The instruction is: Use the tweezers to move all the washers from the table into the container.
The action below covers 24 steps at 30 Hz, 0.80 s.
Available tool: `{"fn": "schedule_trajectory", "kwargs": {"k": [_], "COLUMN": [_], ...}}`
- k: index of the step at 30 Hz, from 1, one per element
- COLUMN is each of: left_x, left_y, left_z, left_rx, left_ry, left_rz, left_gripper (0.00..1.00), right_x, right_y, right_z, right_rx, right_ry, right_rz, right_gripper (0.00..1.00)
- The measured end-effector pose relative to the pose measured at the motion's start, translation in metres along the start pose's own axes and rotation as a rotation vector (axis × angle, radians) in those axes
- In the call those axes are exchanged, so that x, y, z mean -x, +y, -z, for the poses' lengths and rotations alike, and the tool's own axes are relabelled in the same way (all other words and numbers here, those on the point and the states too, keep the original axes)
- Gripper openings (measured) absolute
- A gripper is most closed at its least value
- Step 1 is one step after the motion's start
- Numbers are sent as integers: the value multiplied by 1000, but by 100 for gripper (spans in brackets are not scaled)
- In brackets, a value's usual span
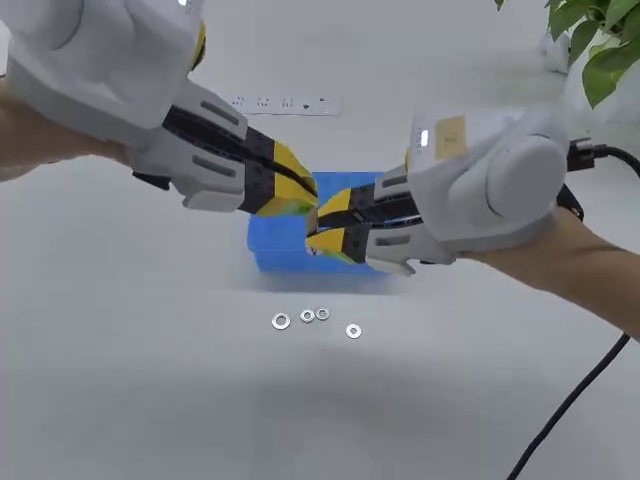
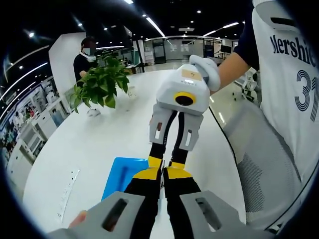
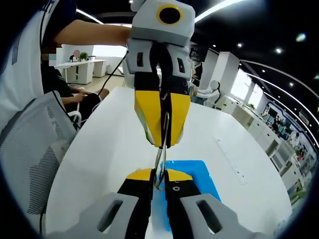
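Washers [image 1: 307, 316] – four of them – lie loose on the white table [image 1: 140, 390] just in front of the blue container [image 1: 283, 243], none of them inside it as far as the head view shows. Above the container the left gripper [image 1: 300, 195] and the right gripper [image 1: 326, 226] meet tip to tip. In the right gripper view the left gripper's yellow jaws are pressed together on the thin metal tweezers [image 3: 162, 142], which run down from them into the right gripper's own jaws, closed in on the other end. So both tools look clamped on the tweezers, one at each end. The step in hand seems to be settling the grip on the tweezers, not picking yet. Next, one gripper likely has to hold the tweezers alone, with its jaws across the arms so that squeezing closes the tips, then lower them to the nearest washer – a thin, flat thing that may slide away.
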State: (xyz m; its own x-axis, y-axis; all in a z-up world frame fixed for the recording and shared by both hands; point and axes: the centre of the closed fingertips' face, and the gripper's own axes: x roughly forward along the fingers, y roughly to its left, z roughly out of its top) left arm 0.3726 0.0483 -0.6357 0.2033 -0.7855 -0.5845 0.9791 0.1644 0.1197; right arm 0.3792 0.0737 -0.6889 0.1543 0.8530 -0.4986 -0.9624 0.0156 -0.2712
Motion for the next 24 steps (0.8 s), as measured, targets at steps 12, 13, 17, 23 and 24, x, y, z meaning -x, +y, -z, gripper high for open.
{"fn": "schedule_trajectory", "kwargs": {"k": [12, 13, 17, 23, 24], "left_x": [-13, -14, -21, -34, -36], "left_y": [47, 49, 61, 69, 70], "left_z": [18, 20, 35, 58, 61], "left_rx": [11, 15, 44, 78, 85], "left_ry": [9, 10, 19, 43, 44], "left_rz": [-4, -3, 0, 14, 15], "left_gripper": [6, 6, 7, 7, 7], "right_x": [-18, -22, -38, -55, -57], "right_y": [-38, -41, -50, -48, -47], "right_z": [16, 18, 30, 48, 51], "right_rx": [11, 8, -8, -30, -33], "right_ry": [6, 7, 14, 45, 49], "right_rz": [18, 15, 4, -23, -26], "right_gripper": [9, 9, 9, 9, 9]}}
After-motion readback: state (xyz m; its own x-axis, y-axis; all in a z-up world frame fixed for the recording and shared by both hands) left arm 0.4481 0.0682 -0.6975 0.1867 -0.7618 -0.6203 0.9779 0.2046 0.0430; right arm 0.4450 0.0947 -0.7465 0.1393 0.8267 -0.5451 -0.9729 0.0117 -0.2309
